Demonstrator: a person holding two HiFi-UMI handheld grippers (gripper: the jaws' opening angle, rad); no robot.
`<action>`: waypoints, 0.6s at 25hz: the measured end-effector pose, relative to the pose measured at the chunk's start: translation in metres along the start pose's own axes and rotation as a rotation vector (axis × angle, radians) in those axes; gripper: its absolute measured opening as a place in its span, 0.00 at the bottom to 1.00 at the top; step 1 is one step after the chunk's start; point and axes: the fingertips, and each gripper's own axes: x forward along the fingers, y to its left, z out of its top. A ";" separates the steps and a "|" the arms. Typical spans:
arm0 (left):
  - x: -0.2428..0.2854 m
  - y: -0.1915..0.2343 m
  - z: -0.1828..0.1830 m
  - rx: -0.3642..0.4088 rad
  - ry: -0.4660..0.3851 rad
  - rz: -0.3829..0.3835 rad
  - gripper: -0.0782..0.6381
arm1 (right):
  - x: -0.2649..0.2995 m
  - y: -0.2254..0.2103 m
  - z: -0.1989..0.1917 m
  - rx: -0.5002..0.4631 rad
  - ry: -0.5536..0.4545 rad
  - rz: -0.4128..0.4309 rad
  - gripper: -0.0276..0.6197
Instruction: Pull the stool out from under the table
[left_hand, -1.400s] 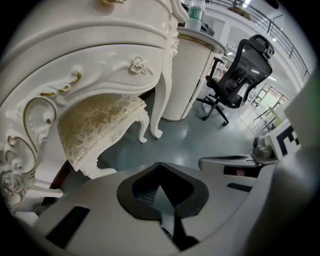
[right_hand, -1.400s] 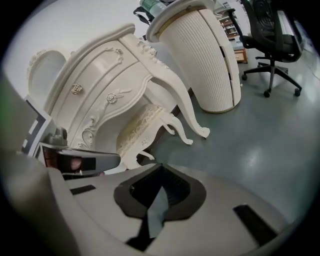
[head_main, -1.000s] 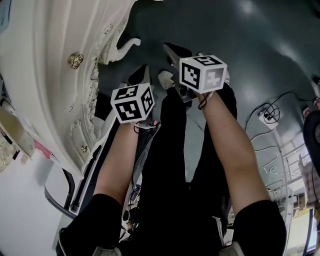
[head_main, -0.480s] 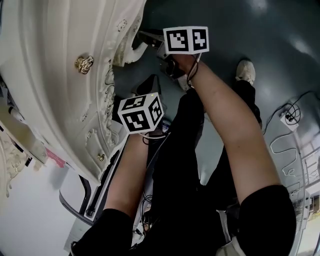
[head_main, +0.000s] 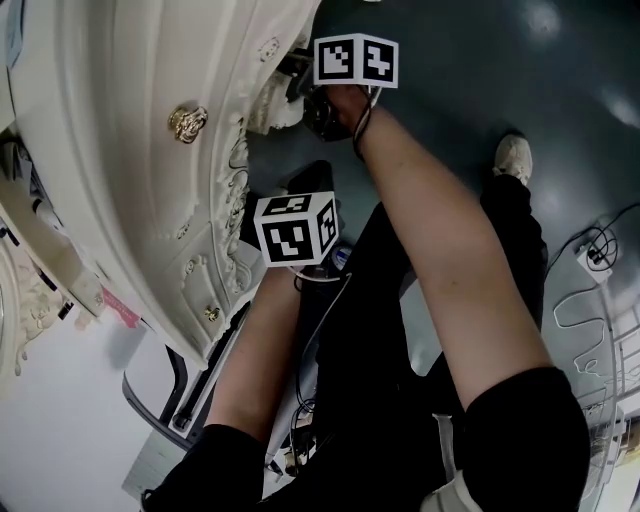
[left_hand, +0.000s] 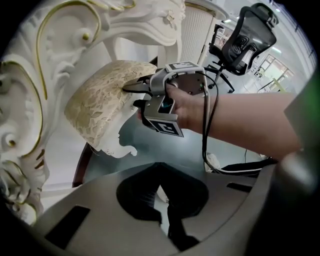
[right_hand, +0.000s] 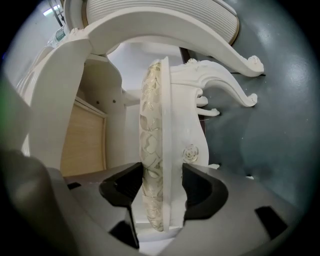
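The stool (left_hand: 102, 107), with a lace-patterned cushion on a white carved frame, is found tucked under the white ornate worktop (head_main: 120, 170), which fills the head view from 7 o'clock round to 12 o'clock. In that view the right gripper (right_hand: 159, 186) is seen at 12 o'clock, carried at the end of an outstretched bare forearm (head_main: 440, 260) and brought up to the stool's edge below the worktop. In the right gripper view its jaws are shown wide apart, having just been opening, and the rim of the stool's seat is framed between them from the centre down to 6 o'clock: the cushion is turned toward 9 o'clock and the carved frame toward 3 o'clock, with curved white legs (right_hand: 235, 90) spread out at 1 to 2 o'clock. Whether the pads touch the seat cannot be told, but no squeeze on it is seen. The left gripper (left_hand: 160, 175) is held near the centre of the head view, just beside the worktop's carved apron, and is pointed down at the dark floor (head_main: 560, 70); its jaws are seen drawn together with nothing between them. In the left gripper view the stool is placed at 10 o'clock and a black office chair (left_hand: 247, 32) at 1 o'clock.
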 end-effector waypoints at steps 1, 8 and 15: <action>-0.001 0.000 -0.001 0.002 0.003 0.004 0.11 | 0.000 0.002 0.000 -0.007 -0.001 -0.006 0.42; -0.007 -0.007 -0.013 -0.019 0.010 0.011 0.11 | -0.005 0.004 -0.004 -0.036 0.019 -0.044 0.30; -0.010 -0.014 -0.033 -0.044 0.043 0.027 0.11 | -0.046 -0.002 -0.008 -0.030 0.020 -0.044 0.29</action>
